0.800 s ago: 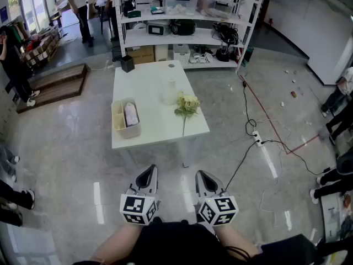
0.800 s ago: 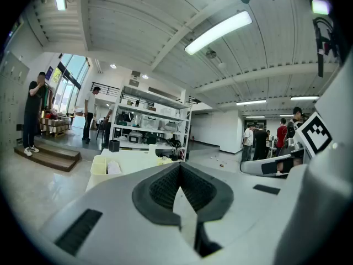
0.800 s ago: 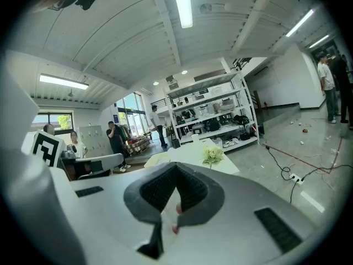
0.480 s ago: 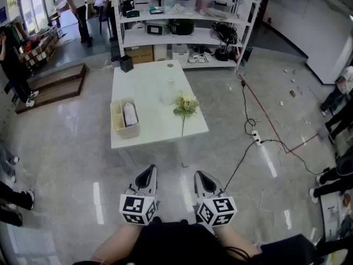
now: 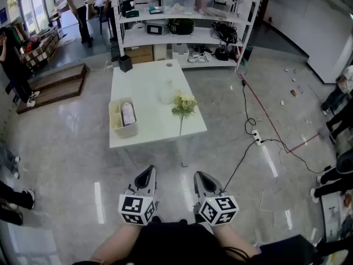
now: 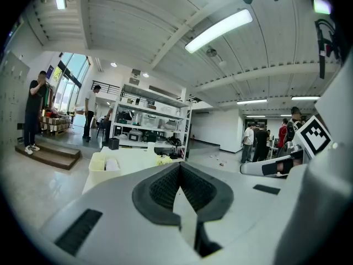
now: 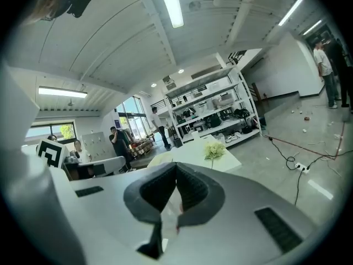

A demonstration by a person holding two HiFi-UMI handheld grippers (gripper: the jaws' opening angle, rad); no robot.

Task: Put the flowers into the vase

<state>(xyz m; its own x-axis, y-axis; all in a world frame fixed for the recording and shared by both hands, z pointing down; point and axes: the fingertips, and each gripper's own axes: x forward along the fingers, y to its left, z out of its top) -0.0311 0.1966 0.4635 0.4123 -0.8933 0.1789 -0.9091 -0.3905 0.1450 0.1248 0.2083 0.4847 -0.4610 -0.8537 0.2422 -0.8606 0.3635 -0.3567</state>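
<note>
**A:** where are the flowers?

**B:** lying on the white bench, blooms just beside the vase. left gripper and right gripper are well back from it over the floor, fingers pinched together on both, nothing held.

I find no legible text, label, brand or number in any view. The cubes on the left gripper and the right gripper carry only black-and-white square marker patterns, no letters or figures. Whatever print stands on the goods on the shelving is too small and blurred for me to read.
</note>
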